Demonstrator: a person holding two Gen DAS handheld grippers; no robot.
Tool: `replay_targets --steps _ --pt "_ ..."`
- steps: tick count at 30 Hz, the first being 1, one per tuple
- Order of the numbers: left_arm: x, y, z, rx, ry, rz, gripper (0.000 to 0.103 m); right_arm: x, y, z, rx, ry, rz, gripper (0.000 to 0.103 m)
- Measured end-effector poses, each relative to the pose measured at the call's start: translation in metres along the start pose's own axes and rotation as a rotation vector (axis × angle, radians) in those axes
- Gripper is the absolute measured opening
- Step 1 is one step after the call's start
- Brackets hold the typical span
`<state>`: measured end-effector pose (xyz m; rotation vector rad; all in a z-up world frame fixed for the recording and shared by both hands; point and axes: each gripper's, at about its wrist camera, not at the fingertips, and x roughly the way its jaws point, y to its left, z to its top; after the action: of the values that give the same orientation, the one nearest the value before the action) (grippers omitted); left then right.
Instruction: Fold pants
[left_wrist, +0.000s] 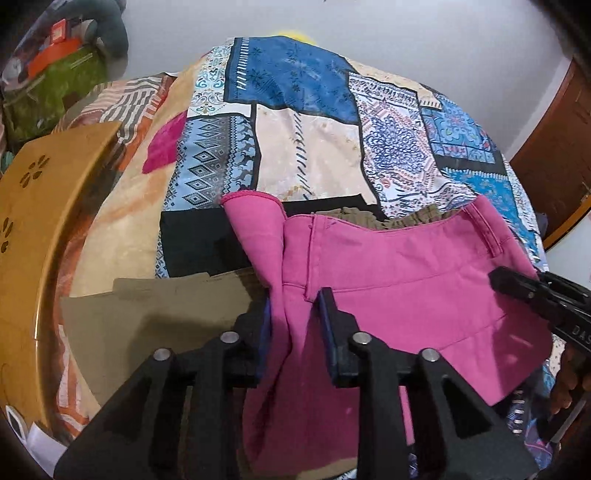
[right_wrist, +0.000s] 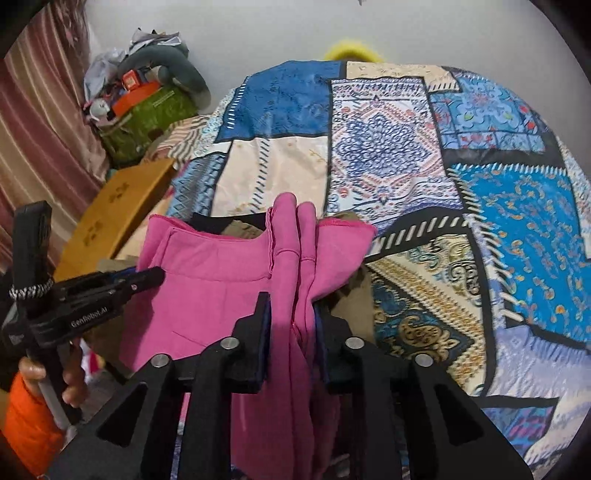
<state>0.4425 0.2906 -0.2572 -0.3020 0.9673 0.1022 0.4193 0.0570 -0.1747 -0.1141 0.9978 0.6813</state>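
Pants (left_wrist: 406, 288) stretched between left tool (left_wrist: 295, 314) and right tool (right_wrist: 291, 314), above patchwork bedspread (right_wrist: 424, 147), olive garment (left_wrist: 147, 314) underneath

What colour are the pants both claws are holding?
Solid pink pants, stitched in matching thread; clearest in the left wrist view.

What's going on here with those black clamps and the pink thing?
A person holds a gripper in each hand and is folding pink pants. The left gripper and the right gripper each pinch a bunch of the fabric, holding the pants up above a patchwork bedspread. Olive clothes lie underneath.
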Motion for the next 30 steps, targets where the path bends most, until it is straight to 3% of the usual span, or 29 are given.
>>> replay_targets --steps 5,9,12,21,30 --pt "-0.005 0.002 -0.001 0.021 -0.022 0.09 0.056 -0.01 -0.005 -0.004 -0.005 -0.022 -0.079 0.03" --pt "-0.026 0.002 -0.005 0.028 -0.031 0.117 0.056 -0.03 -0.002 -0.003 -0.022 -0.044 -0.147 0.036" --pt "-0.05 -0.002 -0.008 0.028 -0.047 0.104 0.056 -0.055 0.005 -0.005 -0.032 -0.077 -0.149 0.038" --pt "-0.183 -0.043 -0.025 0.091 -0.235 0.072 0.056 -0.176 0.048 -0.023 -0.102 -0.289 -0.113 0.04" --pt "-0.327 -0.097 -0.079 0.181 -0.492 0.032 0.056 -0.289 0.099 -0.063 -0.134 -0.514 -0.017 0.04"
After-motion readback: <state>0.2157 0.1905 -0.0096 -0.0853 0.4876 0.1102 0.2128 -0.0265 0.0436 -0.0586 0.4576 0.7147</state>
